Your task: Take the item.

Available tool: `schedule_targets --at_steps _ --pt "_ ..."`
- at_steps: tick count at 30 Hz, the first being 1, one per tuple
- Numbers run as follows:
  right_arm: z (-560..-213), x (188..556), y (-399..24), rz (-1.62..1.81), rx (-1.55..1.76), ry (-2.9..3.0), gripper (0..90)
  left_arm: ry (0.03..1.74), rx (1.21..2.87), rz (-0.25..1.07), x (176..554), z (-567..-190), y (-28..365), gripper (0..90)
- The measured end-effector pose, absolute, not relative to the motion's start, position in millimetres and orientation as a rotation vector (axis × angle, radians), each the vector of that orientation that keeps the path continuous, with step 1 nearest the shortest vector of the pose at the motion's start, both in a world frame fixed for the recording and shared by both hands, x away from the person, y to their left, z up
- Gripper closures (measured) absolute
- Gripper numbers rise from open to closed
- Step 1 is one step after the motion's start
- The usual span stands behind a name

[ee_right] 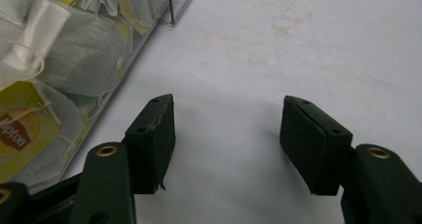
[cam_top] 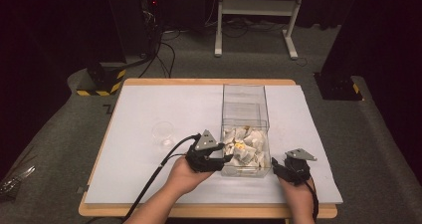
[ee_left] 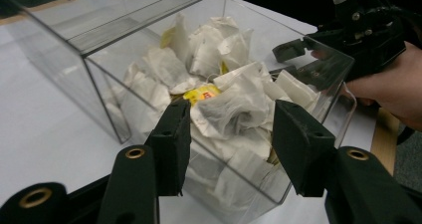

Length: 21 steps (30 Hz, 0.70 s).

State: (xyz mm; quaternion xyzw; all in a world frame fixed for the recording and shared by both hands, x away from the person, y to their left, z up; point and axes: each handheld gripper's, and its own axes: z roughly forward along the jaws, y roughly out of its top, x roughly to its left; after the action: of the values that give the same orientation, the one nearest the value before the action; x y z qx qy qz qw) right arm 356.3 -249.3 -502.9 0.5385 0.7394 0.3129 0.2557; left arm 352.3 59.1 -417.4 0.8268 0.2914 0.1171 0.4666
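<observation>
A heap of tea bags [ee_left: 224,109] is held in the near compartment of the clear box [cam_top: 245,99], which stands right of centre on the table [cam_top: 149,104], its front wall close to the near edge. The left gripper [ee_left: 231,134] is reached over that front wall with jaws parted around the topmost tea bag, no squeeze being discernible. The right gripper [ee_right: 226,134] is kept released just beside the box's near right corner, above bare white covering; open room is left toward the right edge.

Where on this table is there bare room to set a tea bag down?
Bare white sheet lies left of the clear box, around the small clear cup, and in a strip right of the box. It is crowded at the box's near end, between left gripper and right gripper.
</observation>
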Motion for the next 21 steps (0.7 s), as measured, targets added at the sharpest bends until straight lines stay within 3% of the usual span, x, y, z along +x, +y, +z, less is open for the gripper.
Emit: schedule_targets --at_steps 10,21 --pt "-503.0 356.2 -249.4 0.853 1.460 2.011 39.5 0.683 2.084 0.299 356.9 -417.5 32.2 58.0" --pt "-503.0 356.5 -249.9 0.860 1.441 2.025 39.4 0.705 2.117 0.342 360.5 -421.7 17.5 57.9"
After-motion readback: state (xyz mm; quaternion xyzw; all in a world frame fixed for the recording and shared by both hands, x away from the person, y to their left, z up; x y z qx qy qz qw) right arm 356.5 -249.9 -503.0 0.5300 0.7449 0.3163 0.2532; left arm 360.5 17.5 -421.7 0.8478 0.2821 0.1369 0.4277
